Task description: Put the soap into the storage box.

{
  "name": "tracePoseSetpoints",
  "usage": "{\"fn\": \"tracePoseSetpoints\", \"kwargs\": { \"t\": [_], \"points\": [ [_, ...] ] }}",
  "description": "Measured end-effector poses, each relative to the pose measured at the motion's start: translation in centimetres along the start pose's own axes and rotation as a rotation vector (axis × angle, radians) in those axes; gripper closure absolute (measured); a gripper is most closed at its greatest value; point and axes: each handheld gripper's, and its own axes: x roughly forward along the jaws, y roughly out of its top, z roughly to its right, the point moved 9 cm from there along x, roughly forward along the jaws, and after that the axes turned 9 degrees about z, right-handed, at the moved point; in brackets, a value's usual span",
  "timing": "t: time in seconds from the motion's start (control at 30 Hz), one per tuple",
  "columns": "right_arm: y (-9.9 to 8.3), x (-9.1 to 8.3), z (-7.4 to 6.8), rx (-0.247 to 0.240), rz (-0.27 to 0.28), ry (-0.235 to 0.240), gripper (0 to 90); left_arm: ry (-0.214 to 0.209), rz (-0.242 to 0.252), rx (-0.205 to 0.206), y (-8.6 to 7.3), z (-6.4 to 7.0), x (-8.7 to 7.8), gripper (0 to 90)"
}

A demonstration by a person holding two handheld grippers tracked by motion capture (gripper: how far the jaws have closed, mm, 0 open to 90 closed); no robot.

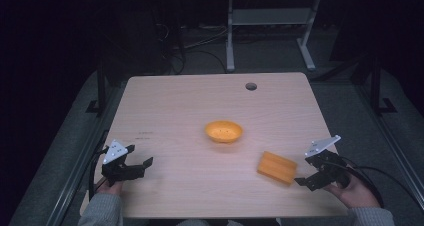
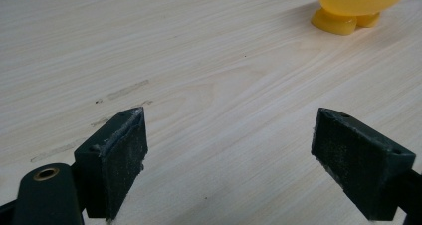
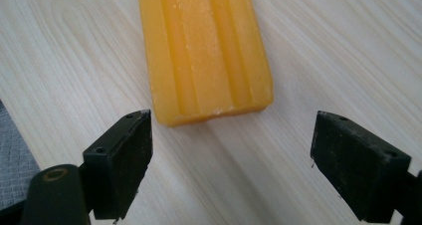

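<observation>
A pale wooden table [image 1: 200, 111] carries everything, with a small round hole [image 1: 251, 86] near its far edge. A person's two forearms in grey sleeves come in from the near edge, one at each near corner.

The right hand [image 1: 352, 191] rests at the near right corner, wrist low and turned inward, so that the right gripper [image 1: 306, 180] points across the table toward the left. Its jaws stand wide apart with nothing between them. Just beyond their tips lies the orange grooved block [image 1: 277, 167], flat on the wood and near but not touching the jaws; in the right gripper view the block [image 3: 204, 51] runs lengthwise away from the camera, its near end roughly level with the jaw tips and centred in the gap.

The left hand [image 1: 109, 188] sits at the near left corner, holding the left gripper [image 1: 139, 156] just above the table, aimed to the right and a little forward. Its jaws are also spread wide and hold nothing.

An orange bowl [image 1: 224, 131] stands near the table's middle, well apart from both grippers; the left gripper view shows its footed base [image 2: 343, 21].
</observation>
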Motion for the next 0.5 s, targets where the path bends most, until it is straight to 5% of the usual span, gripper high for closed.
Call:
{"fn": "tracePoseSetpoints", "kwargs": {
  "t": [0.5],
  "points": [
    [2.1, 1.1, -0.4, -0.051, -0.019, 0.013, 15.8, 0.001, -0.004, 0.004, 0.0, 0.0, 0.0, 13.6]
  ]
}}
